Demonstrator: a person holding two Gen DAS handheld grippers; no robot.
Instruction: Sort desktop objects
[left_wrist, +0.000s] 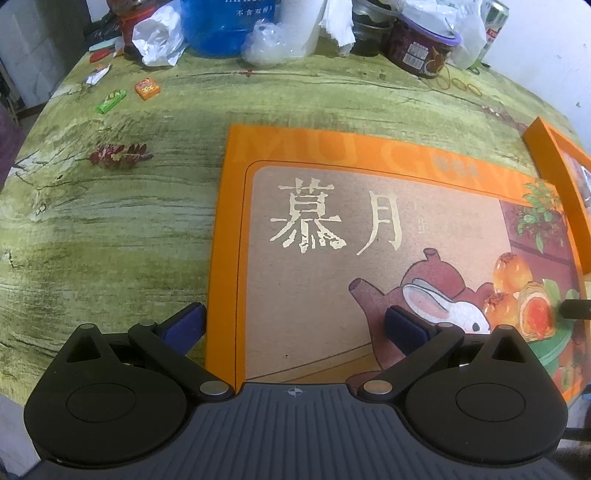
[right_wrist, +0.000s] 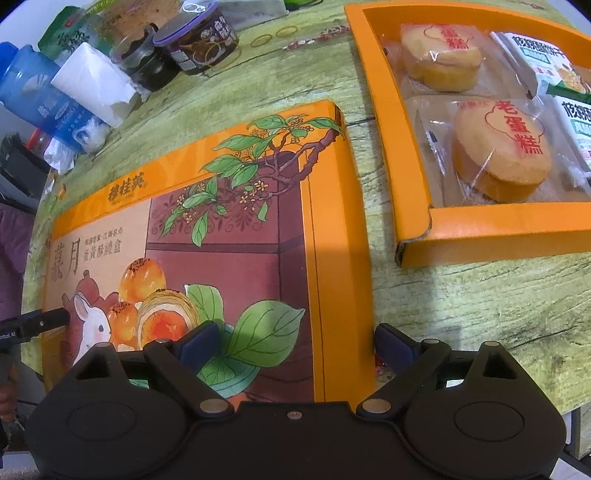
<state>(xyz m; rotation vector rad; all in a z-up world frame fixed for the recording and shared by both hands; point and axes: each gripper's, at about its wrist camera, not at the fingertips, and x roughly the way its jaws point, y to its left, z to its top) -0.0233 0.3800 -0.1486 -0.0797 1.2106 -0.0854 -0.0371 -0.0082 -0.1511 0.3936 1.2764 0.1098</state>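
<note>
Wood-grain tablecloth under glossy, seemingly cardboard, rectangular lid.

Left wrist view: looks steeply down and forward from close above the green wood-print table, over the left gripper, at the left part of the flat orange cardboard box lid printed with a rabbit and pastries. Right wrist view: same steep, close angle over the right gripper, at the lid's right part and the open orange cardboard tray beyond. Both views share the lid, the tray's edge and the clutter at the table's far edge.
</note>
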